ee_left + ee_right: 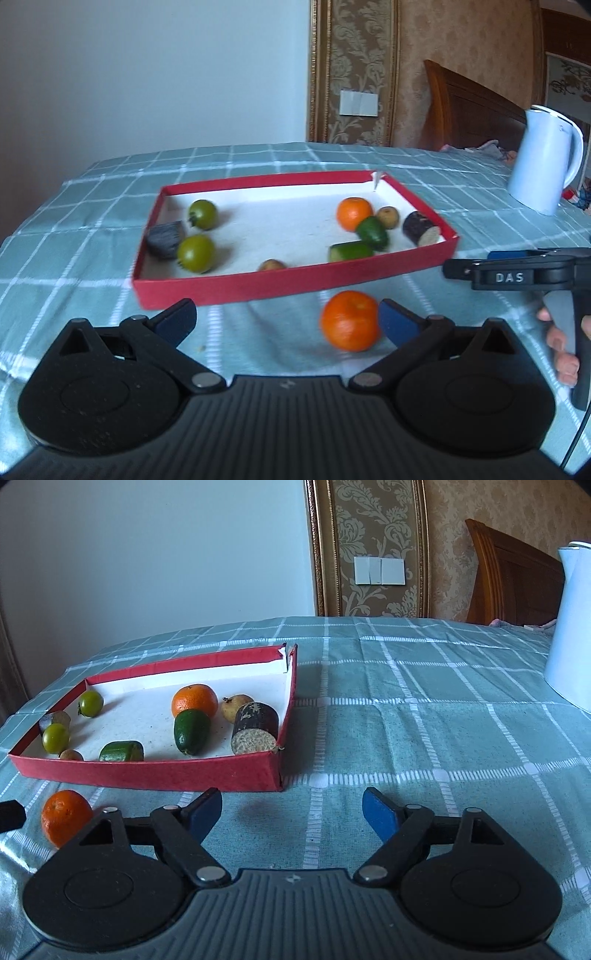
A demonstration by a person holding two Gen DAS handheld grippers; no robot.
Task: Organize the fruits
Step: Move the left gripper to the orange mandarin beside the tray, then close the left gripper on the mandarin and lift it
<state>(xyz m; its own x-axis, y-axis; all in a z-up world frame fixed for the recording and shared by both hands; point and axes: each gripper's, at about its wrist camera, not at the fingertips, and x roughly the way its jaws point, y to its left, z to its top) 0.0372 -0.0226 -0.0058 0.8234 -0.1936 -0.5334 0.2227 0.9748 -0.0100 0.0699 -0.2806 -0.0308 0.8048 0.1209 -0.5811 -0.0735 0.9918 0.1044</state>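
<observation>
A loose orange (349, 320) lies on the checked cloth in front of the red tray (295, 284), inside my open left gripper (288, 319) and close to its right pad; the left pad stands well clear. In the right wrist view the same orange (65, 818) sits at the far left, outside my right gripper (293, 812), which is open over bare cloth just before the tray's (147, 771) near right corner. Inside the tray lie another orange (194, 700), two green tomatoes (90, 703), a green fruit (192, 731), a cucumber piece (121, 751) and a dark cut cylinder (255, 728).
A white kettle (543, 162) stands on the cloth at the far right. A hand (561, 339) holds the right gripper's handle at the right edge of the left wrist view. A wooden headboard (513, 579) and a patterned wall rise behind the table.
</observation>
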